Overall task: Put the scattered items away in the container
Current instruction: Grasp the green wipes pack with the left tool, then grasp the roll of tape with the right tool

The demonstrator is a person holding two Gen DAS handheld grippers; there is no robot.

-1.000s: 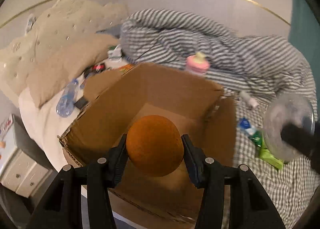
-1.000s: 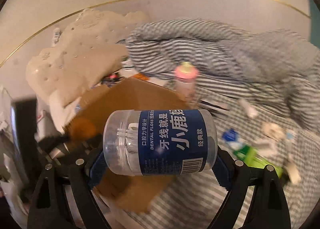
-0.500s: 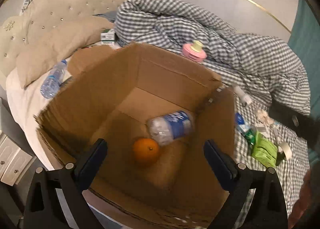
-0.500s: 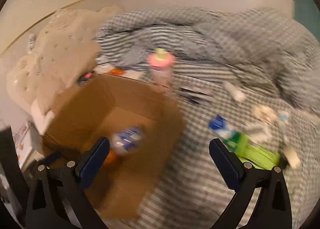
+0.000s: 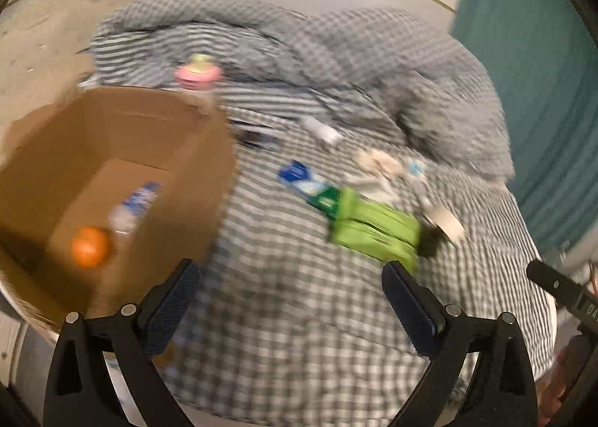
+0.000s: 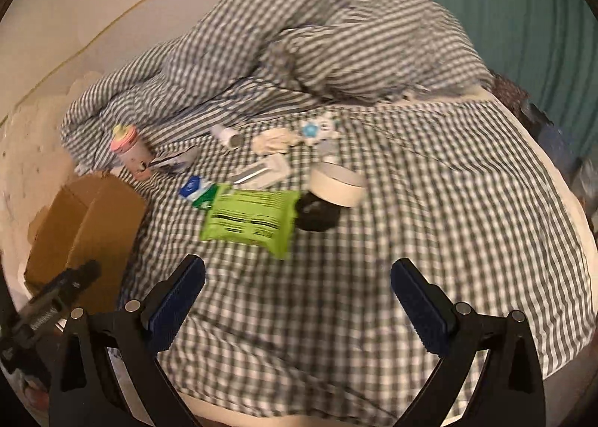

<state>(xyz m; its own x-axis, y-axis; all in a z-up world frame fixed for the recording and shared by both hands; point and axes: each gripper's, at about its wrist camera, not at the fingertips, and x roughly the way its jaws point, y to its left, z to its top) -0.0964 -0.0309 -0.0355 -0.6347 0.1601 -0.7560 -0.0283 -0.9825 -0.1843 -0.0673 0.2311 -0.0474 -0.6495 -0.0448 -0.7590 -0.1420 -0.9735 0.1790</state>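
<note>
The cardboard box (image 5: 209, 165) sits at the left on the bed, with an orange (image 5: 91, 246) and a dental floss jar (image 5: 132, 207) inside. It also shows in the right wrist view (image 6: 93, 225). My left gripper (image 5: 289, 302) is open and empty over the checked sheet, right of the box. My right gripper (image 6: 297, 300) is open and empty above the sheet. Ahead lie a green packet (image 6: 248, 219), a toothpaste tube (image 6: 196, 189), a tape roll (image 6: 336, 184), a black item (image 6: 317, 216) and a pink-capped bottle (image 6: 129, 147).
A bunched checked duvet (image 6: 317, 46) fills the far side of the bed. Small white items (image 6: 276, 154) lie beyond the packet. A teal curtain (image 5: 542, 90) hangs at the right. Beige pillows (image 5: 33, 49) are at the far left.
Both grippers opened and dropped the orange and the floss jar into the box. Both then swung right, away from the box, toward the scattered items.
</note>
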